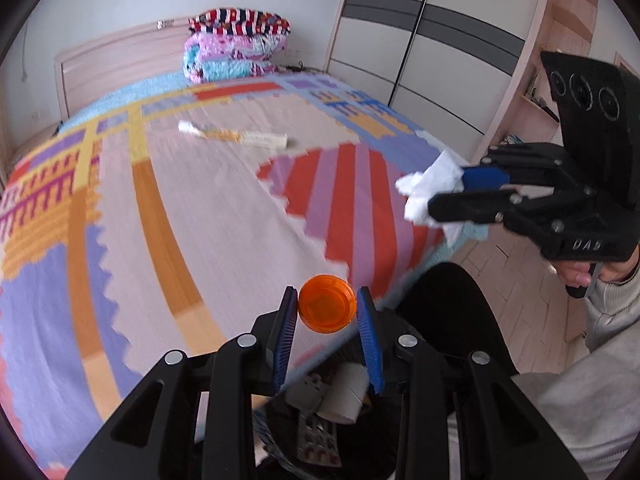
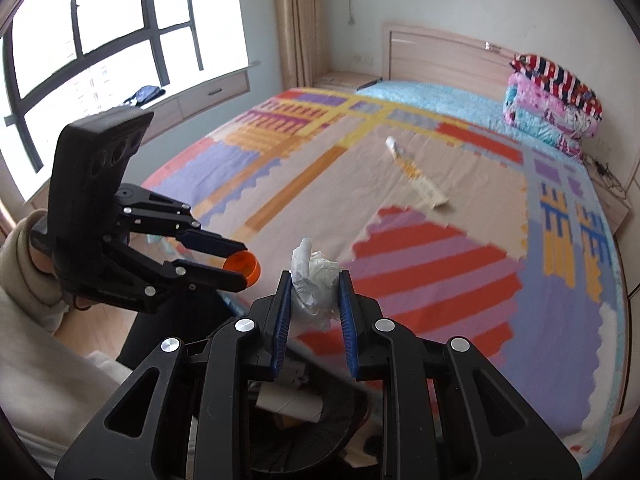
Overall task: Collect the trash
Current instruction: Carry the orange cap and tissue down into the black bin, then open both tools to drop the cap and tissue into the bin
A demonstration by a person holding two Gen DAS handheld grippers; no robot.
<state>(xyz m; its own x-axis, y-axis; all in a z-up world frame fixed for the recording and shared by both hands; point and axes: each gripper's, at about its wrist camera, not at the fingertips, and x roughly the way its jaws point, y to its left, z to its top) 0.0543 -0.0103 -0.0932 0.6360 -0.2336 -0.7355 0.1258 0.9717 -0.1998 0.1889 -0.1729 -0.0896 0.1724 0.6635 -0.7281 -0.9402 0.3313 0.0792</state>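
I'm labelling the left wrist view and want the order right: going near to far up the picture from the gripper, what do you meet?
Left gripper shut on the round orange plastic cap → long crumpled white and yellow wrapper lying on the patterned bedspread → stack of folded colourful blankets → pale wooden headboard.

Both grippers point steeply down side by side — the left gripper (image 1: 328,308) and right gripper (image 2: 314,294) each clamped shut on something.

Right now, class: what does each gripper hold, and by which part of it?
The left gripper clamps an orange cap across its round sides. The right gripper is shut on a crumpled white tissue, squeezed around its middle.
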